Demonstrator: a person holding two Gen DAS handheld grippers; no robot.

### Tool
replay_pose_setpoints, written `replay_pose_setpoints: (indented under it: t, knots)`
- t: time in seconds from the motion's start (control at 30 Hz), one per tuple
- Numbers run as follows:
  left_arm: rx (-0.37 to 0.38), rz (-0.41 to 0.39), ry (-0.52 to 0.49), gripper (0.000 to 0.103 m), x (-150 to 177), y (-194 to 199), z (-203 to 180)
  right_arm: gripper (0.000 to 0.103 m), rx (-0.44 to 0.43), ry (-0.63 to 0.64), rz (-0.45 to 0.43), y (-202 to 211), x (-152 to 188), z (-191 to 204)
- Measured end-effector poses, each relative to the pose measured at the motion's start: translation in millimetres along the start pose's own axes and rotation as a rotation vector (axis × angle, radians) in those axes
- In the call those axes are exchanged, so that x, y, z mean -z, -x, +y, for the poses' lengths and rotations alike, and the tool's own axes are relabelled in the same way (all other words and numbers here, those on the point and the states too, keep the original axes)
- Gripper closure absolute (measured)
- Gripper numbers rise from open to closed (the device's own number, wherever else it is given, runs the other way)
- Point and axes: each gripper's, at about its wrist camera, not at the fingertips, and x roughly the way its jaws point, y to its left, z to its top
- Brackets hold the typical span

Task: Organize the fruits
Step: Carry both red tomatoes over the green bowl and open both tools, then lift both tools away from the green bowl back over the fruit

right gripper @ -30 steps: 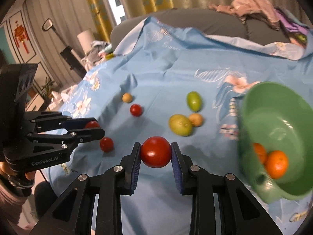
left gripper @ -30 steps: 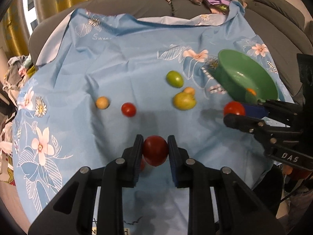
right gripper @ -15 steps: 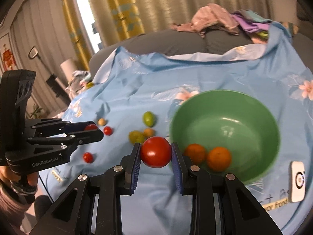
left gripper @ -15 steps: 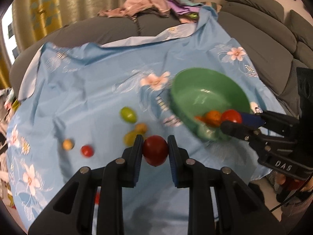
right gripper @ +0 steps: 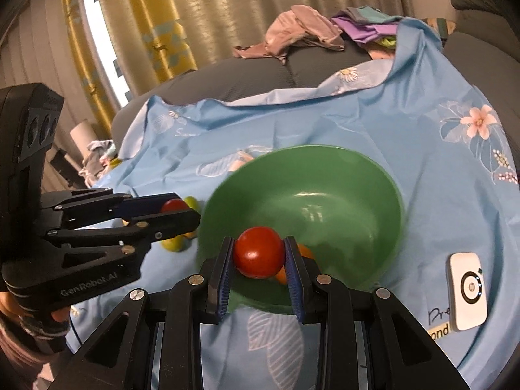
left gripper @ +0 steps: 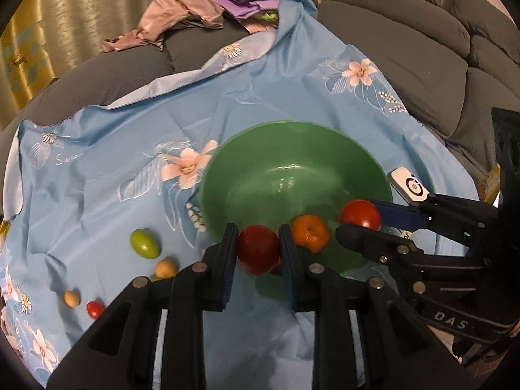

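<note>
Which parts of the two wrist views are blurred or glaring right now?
Left wrist view: the bowl rim is slightly smeared, with a small glare patch on its floor; the tomato between the left gripper fingers is sharp. Right wrist view: the bowl's left rim is motion-blurred, glare sits inside it, the window is blown out; its tomato in the right gripper is crisp.
</note>
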Motion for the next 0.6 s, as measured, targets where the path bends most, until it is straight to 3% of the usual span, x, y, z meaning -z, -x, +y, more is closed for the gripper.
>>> replay_pose_setpoints:
  t: [0.4,0.47,0.6]
  knots:
    - [-0.019,0.054,-0.037,0.075,-1,-28,-9,0.071,0.034,-0.017,0.038,-11,4,-13]
    - [-0.023,0.055,-0.041,0.057,-1,-28,-9,0.071,0.048,-0.023,0.045,-13,4,-14]
    - [-0.036,0.041,-0.020,0.042,1,-22,-3,0.070,0.058,-0.040,0.050,-10,4,-17]
